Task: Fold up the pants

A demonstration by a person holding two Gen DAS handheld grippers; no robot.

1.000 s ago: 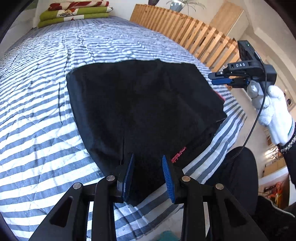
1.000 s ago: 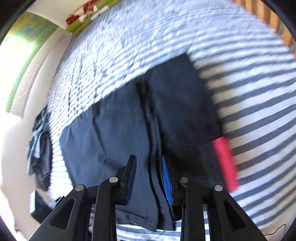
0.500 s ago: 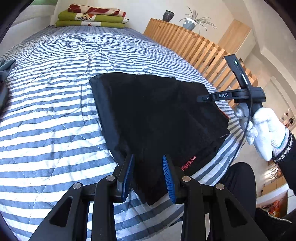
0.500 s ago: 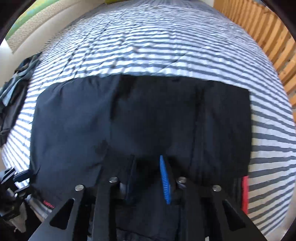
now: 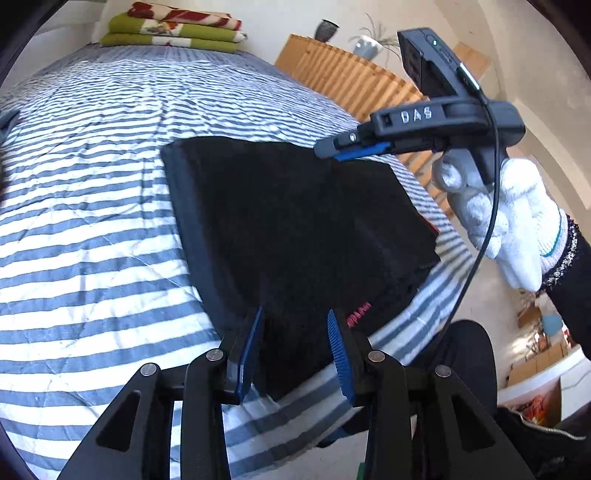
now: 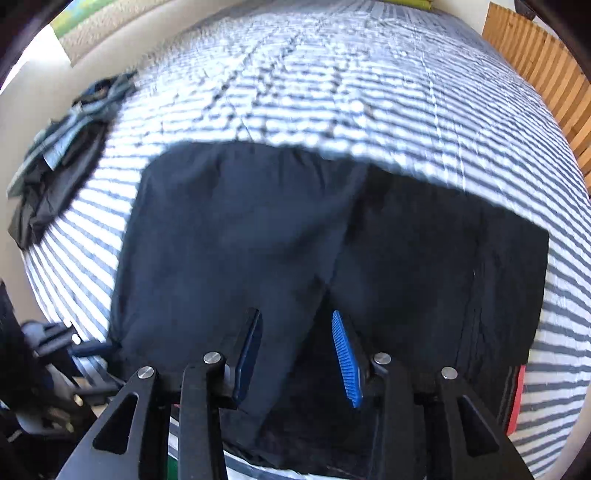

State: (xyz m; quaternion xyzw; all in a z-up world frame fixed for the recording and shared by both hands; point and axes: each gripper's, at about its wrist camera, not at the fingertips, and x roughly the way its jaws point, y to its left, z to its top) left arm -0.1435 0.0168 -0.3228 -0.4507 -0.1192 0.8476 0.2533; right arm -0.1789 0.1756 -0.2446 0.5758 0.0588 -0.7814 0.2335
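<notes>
1. Striped blue-and-white bedding (image 5: pixel 92 221) is spread over the bed, and the black pants (image 5: pixel 295 229) are laid folded on it near the close edge.
2. At the far left, a heap of dark clothes (image 6: pixel 59 158) at the bedside is shown only by the right wrist view.
3. Folded green and red blankets (image 5: pixel 173 27) at the head of the bed are seen clearly only from the left wrist view.
4. Low in its own view, the left gripper (image 5: pixel 295 350) is held over the near corner of the pants; its jaws have just been opening and are parted, with cloth seen between the pads but not pressed.
5. Small red lettering (image 5: pixel 359 313) is printed on the pants beside that gripper; it cannot be read.
6. The right gripper (image 6: pixel 297 354) is held above the pants, jaws just opened and parted, nothing clamped.
7. A slatted wooden panel (image 5: pixel 351 85) is seen beyond the bed.
8. "DAS" (image 5: pixel 416 115) is read on the right gripper's body, which is held by a white-gloved hand (image 5: pixel 513 221).
</notes>
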